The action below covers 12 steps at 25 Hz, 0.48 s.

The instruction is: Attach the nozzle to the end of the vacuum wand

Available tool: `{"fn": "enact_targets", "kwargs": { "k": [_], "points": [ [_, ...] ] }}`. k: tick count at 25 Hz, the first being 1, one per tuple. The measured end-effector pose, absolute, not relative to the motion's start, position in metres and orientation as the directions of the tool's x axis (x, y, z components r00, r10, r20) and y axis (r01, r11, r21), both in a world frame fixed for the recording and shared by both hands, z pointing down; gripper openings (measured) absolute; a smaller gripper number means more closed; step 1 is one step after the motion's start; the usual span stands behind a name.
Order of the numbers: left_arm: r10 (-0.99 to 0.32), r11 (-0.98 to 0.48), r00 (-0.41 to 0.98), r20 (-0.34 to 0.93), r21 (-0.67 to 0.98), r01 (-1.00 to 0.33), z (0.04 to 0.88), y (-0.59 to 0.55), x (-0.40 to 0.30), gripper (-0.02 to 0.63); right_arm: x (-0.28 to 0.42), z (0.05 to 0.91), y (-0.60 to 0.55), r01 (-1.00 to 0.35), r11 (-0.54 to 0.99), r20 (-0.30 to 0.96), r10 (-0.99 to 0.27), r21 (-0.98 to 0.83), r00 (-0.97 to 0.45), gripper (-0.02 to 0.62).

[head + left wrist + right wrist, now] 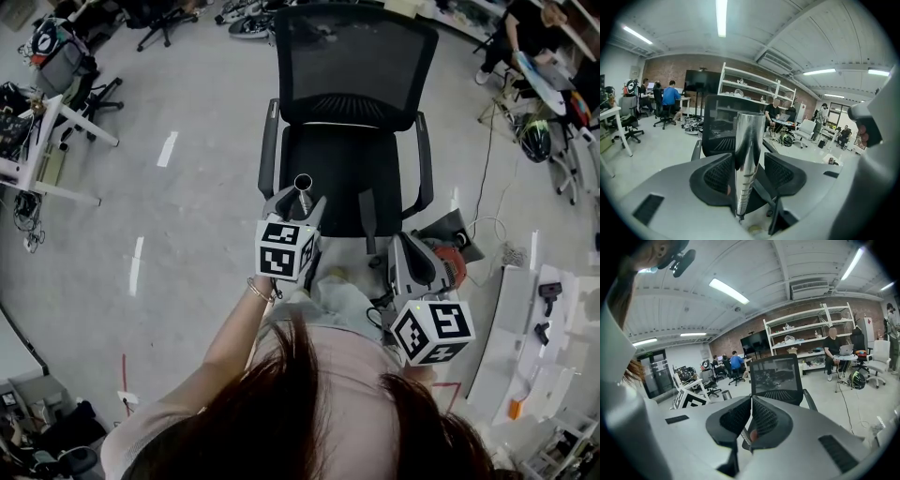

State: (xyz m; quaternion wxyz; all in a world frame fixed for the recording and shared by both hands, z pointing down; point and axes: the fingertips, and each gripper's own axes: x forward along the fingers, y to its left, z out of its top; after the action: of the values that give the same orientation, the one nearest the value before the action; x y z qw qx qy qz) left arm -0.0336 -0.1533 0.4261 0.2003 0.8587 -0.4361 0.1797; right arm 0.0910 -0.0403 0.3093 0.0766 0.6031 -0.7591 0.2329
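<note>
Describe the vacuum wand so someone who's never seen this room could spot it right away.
Start at the black mesh office chair. Just in front of its seat, the vacuum wand stands between the open jaws of the left gripper. It is the only shiny chrome tube there, its hollow round end up.

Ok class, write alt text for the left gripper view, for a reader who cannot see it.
A shiny metal wand stands upright between the left gripper's open jaws, with a gap on its right side. Behind it is a black mesh chair in a large workshop with shelves and seated people.
</note>
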Motion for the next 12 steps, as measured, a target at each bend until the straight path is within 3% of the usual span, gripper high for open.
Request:
{"fn": "enact_targets", "kwargs": {
  "k": [12],
  "points": [
    [-0.682,-0.51,0.509,0.525,0.157,-0.846,0.451,-0.163,-0.028,0.202,0.106,0.318,-0.047,-0.954,0.138,0.416,-0.876,-0.267,-0.243,0.025]
  ]
}}
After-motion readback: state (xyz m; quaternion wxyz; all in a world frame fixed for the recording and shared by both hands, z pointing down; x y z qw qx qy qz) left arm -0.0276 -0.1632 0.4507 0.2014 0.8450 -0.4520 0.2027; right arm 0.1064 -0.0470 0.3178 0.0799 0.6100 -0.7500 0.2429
